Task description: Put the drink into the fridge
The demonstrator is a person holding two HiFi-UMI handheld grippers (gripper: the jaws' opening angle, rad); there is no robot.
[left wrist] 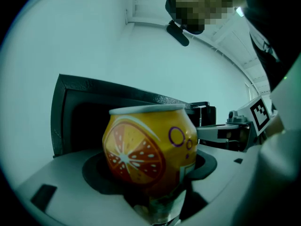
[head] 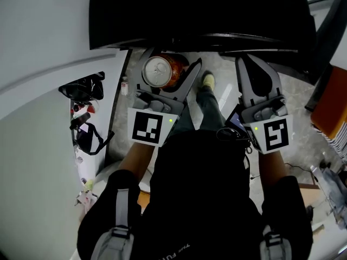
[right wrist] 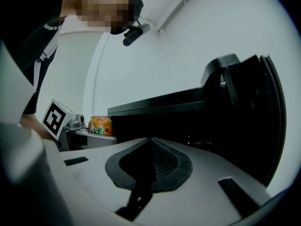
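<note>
- The left gripper [head: 171,64] held the can [head: 158,70] between its fingers, upright, with its lid facing up.
- The fridge [head: 200,10] stood straight ahead of the can and near it, its dark front facing the jaws.
- The right gripper [head: 255,64], jaws together and empty, hung alongside on the right.
- A bag [head: 89,137] lay on the floor, well off to the left.
</note>
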